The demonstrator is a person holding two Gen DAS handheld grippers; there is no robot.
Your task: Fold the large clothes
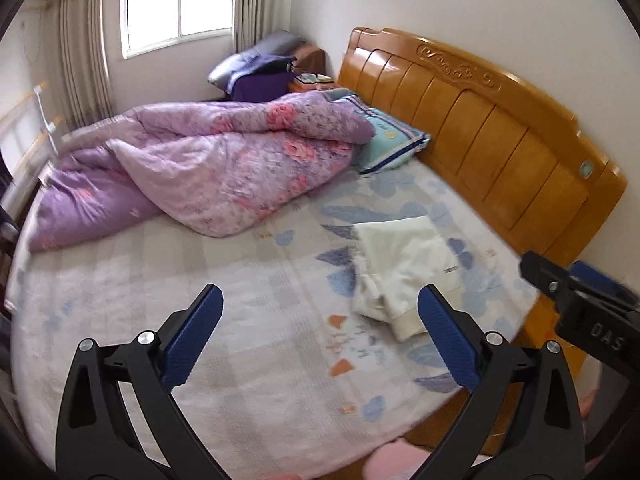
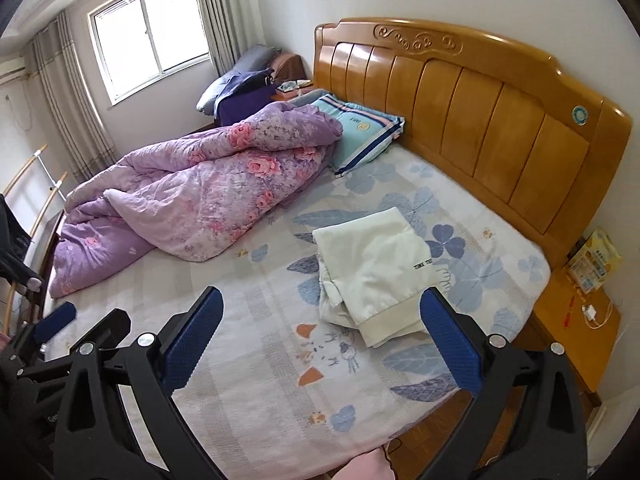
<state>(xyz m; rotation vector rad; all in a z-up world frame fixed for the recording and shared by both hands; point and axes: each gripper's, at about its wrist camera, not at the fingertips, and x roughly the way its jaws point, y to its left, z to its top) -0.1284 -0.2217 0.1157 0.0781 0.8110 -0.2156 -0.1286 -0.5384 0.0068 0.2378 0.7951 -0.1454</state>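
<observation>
The left wrist view is smeared by motion, so the bed sheet (image 1: pixel 240 280) pattern and the small dark label on the cream garment (image 1: pixel 404 268) cannot be read there. In the right wrist view the label shows as dark letters too small to make out. The garment's underside and inner layers are hidden by its own folds, and its kind cannot be told for sure.

It lies folded into a rough rectangle on the bed sheet (image 2: pixel 248 360), on the side near the wooden headboard (image 2: pixel 460 112), well apart from the crumpled purple floral quilt (image 2: pixel 192 196). A ribbed cuff or hem sticks out at its near corner, and looser layers bunch along its left edge. A blue striped pillow (image 2: pixel 360 132) sits partly under the quilt against the headboard.

The left gripper (image 1: pixel 320 336) hangs above the sheet, jaws wide apart and holding nothing. The right gripper (image 2: pixel 322 338) also has its jaws wide apart and empty, its right finger just overlapping the garment's near edge in view. A nightstand (image 2: pixel 576 336) beside the bed is cut off at the frame's edge.
</observation>
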